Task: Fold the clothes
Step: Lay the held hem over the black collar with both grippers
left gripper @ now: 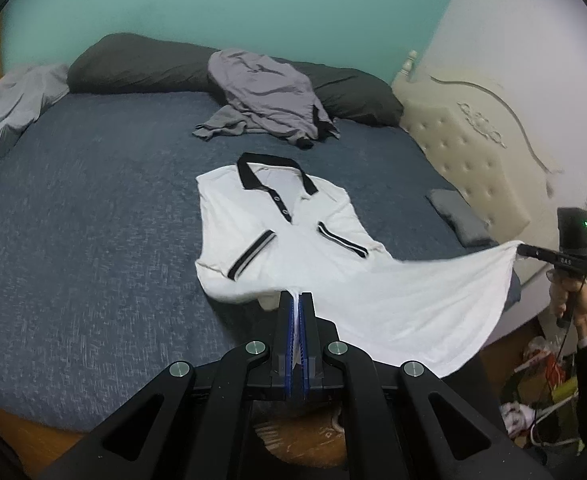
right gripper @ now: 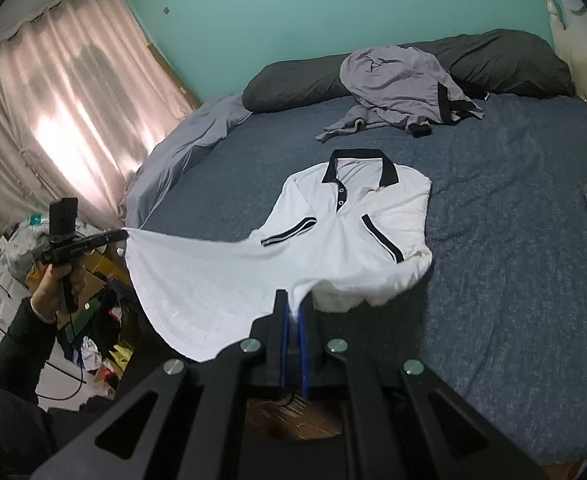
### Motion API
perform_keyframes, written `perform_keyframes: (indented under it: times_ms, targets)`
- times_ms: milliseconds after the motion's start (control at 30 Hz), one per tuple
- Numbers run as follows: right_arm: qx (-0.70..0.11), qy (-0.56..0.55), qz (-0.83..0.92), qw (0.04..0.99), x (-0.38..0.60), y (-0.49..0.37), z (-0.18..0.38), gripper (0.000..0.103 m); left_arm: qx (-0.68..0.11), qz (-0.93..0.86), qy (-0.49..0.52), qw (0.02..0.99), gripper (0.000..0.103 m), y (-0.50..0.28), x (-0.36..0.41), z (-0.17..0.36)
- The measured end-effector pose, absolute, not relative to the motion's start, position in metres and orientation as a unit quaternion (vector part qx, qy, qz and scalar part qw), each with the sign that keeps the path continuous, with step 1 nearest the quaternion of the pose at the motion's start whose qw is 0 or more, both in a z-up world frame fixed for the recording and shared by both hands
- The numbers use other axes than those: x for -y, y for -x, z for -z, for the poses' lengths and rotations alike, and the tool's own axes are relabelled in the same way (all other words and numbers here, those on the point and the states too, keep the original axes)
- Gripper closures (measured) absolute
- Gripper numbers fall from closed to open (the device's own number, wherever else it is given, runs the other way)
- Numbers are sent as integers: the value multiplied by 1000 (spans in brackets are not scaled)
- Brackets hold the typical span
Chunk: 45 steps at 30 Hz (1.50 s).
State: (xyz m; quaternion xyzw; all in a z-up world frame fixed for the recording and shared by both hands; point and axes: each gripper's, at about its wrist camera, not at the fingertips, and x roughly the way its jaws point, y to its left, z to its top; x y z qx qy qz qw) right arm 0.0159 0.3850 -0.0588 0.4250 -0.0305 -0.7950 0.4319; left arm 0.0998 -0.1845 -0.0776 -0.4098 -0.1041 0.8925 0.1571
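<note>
White polo shirt (left gripper: 293,240): collar end flat on blue bed (left gripper: 93,220), hem lifted. My left gripper (left gripper: 296,300) and right gripper (right gripper: 293,308): each pinching hem corner.

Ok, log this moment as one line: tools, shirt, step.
left tool shut on white polo shirt hem | right tool shut on hem | sleeves folded in | hem lifted off bed | grey shirt unfolded

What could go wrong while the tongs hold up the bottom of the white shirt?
1. The hem is pinched only at its two corners by the left tongs and right tongs, so the shirt could slip free.
2. The folded-in sleeves might shift if the hem is pulled hard.
3. The lifted hem hangs past the bed edge and could droop floorward.
</note>
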Motion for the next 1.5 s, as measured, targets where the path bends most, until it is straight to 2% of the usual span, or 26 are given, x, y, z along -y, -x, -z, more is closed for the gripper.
perform_keyframes:
  times_ms: [300, 833, 1500]
  targets:
    - [63, -449, 796, 400, -371, 68, 73, 99, 146, -887, 418, 128, 100, -21, 216, 100]
    - [88, -511, 786, 336, -326, 241, 136, 99, 199, -863, 456, 88, 100, 150, 248, 166]
    - [88, -529, 792, 291, -283, 387, 198, 99, 200, -853, 477, 64, 100, 301, 257, 226]
